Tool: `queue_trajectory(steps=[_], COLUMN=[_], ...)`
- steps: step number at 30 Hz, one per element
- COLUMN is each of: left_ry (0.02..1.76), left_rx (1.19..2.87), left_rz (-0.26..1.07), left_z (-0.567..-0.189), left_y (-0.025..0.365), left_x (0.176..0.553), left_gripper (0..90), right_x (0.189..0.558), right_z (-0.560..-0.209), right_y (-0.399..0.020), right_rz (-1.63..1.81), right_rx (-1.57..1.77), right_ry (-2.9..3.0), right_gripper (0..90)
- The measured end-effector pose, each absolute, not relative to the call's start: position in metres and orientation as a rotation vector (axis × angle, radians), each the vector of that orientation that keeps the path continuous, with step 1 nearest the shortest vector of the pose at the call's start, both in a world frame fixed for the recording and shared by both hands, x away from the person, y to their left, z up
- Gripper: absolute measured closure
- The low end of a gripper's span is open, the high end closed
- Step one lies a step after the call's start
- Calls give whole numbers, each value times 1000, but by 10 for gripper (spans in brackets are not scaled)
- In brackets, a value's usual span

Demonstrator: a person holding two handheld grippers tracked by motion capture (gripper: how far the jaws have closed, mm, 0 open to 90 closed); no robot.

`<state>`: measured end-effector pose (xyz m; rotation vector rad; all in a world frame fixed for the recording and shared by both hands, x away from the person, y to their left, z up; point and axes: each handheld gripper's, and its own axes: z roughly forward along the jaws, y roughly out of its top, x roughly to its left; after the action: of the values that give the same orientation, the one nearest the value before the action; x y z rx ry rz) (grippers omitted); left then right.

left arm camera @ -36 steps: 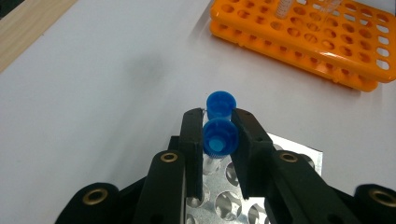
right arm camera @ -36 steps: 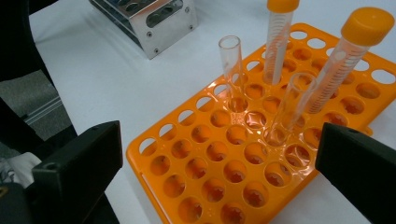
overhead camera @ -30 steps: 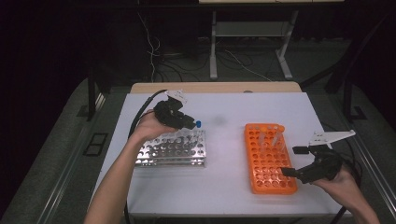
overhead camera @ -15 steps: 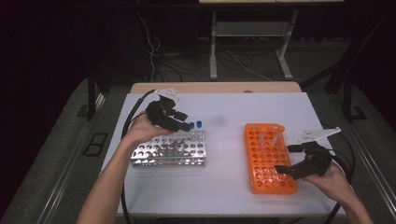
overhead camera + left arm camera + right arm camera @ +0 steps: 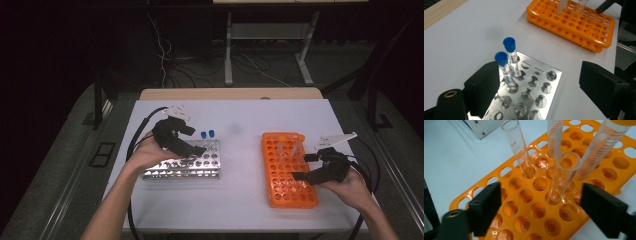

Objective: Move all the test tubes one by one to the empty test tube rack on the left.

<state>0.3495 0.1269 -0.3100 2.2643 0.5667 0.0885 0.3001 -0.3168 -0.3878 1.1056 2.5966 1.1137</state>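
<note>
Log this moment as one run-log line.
left claw: open, over metal rack beside two blue-capped tubes | right claw: open, over orange rack facing clear tubes | nothing held

1. Evenly lit white table [image 5: 235, 200]; dark, underexposed surroundings in high view.
2. Soft, faint shadows beneath both racks.
3. Specular glare on metal rack [image 5: 534, 97].
4. Blurred near foreground in both gripper views.
</note>
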Motion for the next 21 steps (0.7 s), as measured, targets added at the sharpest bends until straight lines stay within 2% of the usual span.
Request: queue_trajectory(steps=[2,3,10,11,18,19,20,21], left_ry=[558,552,541,544,522,518,520,514], left_rx=[2262,2256,2237,2242,2242,2243,2239,2242], left_rz=[93,91,88,86,70,70,68,66], left_z=[-309,-309,-311,-312,-321,-322,-323,-324], left_y=[126,126,122,121,116,115,115,114], left_x=[344,341,325,324,314,313,312,312], left_gripper=[131,126,9,9,0,0,0,0], right_x=[302,303,308,308,310,310,310,310], right_z=[-389,-390,-394,-394,-396,-396,-397,-397], right_y=[-318,-318,-318,-318,-317,-317,-316,-316], right_rz=[1103,1098,1069,1069,1031,1031,1025,1025], right_rx=[1105,1101,1086,1086,1069,1069,1059,1059], right_ry=[2593,2596,2595,2595,2571,2571,2569,2569], right_gripper=[208,265,479,479,669,669,717,717])
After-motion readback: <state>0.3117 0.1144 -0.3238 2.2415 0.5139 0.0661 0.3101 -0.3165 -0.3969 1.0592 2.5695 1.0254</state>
